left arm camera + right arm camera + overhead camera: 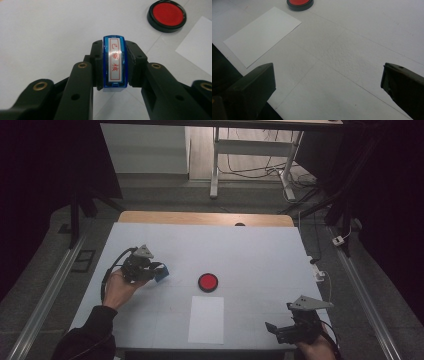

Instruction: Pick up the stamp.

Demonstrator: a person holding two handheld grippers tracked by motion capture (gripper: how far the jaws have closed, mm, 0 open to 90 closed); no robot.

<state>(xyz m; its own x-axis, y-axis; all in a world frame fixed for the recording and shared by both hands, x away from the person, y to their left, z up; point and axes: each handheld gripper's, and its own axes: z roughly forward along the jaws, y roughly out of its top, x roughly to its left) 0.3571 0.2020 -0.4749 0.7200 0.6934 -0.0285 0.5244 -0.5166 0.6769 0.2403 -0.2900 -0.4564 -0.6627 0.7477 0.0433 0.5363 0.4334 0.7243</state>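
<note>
A blue stamp (115, 63) with a silver label in red characters sits clamped between the jaws of my left gripper (115, 65); the high view shows that stamp (161, 272) held just above the table's left side by the left gripper (159, 270). To its right lies a round red ink pad (208, 282) in a black case, seen also in the left gripper view as the ink pad (166, 15) at top right. A white sheet of paper (206, 319) lies near the front edge. My right gripper (276, 330) stands open at the front right, nothing between its jaws.
The white table (260, 255) has a wooden strip along its far edge. In the right gripper view the paper (262, 35) lies at upper left, with the ink pad (300, 3) at the top edge. Beyond the table stand desk legs and cables on the floor.
</note>
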